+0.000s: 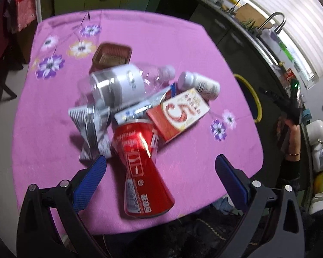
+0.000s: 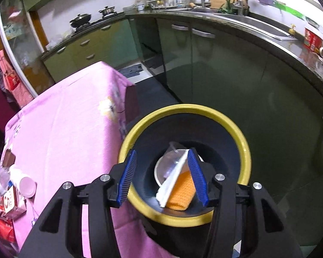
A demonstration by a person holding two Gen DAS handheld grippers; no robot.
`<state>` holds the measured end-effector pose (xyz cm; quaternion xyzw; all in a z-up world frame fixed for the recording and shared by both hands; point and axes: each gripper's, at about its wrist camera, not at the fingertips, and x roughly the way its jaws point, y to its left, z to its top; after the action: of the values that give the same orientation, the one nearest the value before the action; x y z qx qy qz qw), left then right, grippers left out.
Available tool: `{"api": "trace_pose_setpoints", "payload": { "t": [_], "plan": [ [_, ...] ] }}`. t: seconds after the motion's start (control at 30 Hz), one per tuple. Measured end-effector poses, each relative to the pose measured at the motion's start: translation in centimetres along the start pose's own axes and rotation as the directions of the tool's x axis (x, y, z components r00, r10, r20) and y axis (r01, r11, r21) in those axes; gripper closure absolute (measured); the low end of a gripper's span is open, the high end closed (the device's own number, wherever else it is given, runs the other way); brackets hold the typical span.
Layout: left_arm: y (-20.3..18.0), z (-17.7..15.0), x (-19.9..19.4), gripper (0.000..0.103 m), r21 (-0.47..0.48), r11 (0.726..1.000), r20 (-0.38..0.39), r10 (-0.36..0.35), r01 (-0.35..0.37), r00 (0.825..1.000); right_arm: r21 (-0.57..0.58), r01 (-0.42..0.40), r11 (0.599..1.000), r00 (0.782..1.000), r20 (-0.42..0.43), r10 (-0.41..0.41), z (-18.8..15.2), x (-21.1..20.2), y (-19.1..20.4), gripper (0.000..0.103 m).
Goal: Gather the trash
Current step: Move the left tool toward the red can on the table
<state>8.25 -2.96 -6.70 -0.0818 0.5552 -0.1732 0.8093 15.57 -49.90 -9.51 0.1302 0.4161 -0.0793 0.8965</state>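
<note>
In the left wrist view a heap of trash lies on the pink tablecloth (image 1: 183, 49): a red soda can (image 1: 143, 169), a red-and-white carton (image 1: 179, 115), a clear plastic bottle (image 1: 122, 81), a small white bottle (image 1: 199, 83), a silver wrapper (image 1: 90, 126) and a brown tray (image 1: 112, 54). My left gripper (image 1: 161, 167) is open, its fingers either side of the can. My right gripper (image 2: 161, 157) is open above the yellow-rimmed bin (image 2: 243, 148). An orange-and-white packet (image 2: 178, 189) lies against the right finger, over a clear cup (image 2: 168, 165) in the bin.
The bin stands on the floor just off the table's right edge (image 2: 127, 99). Green kitchen cabinets (image 2: 204, 64) and a counter with a sink (image 2: 247, 21) curve around behind it. The trash heap shows at the left edge of the right wrist view (image 2: 8, 195).
</note>
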Motion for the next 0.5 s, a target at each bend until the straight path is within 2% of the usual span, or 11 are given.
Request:
{"api": "trace_pose_setpoints", "payload": {
  "t": [0.17,0.23,0.33,0.5],
  "plan": [
    [0.7,-0.3,1.4,0.007,-0.056,0.998,-0.076,-0.004,0.0,0.997,-0.031,-0.029,0.999,1.0,-0.003,0.029,-0.1,-0.4,1.6,0.052],
    [0.9,-0.3,2.0,0.01,-0.063,0.998,-0.107,0.002,-0.009,0.994,-0.039,-0.036,0.999,0.999,-0.001,0.036,-0.1,-0.6,2.0,0.051],
    [0.8,0.0,3.4,0.017,-0.067,0.998,-0.169,-0.003,-0.008,0.986,-0.046,-0.048,0.998,0.999,-0.001,0.048,-0.2,-0.9,2.5,0.049],
    [0.2,0.4,5.4,0.022,-0.043,0.999,-0.243,0.021,-0.032,0.97,-0.047,-0.062,0.997,0.998,-0.007,0.062,-0.6,-0.9,3.1,0.049]
  ]
}}
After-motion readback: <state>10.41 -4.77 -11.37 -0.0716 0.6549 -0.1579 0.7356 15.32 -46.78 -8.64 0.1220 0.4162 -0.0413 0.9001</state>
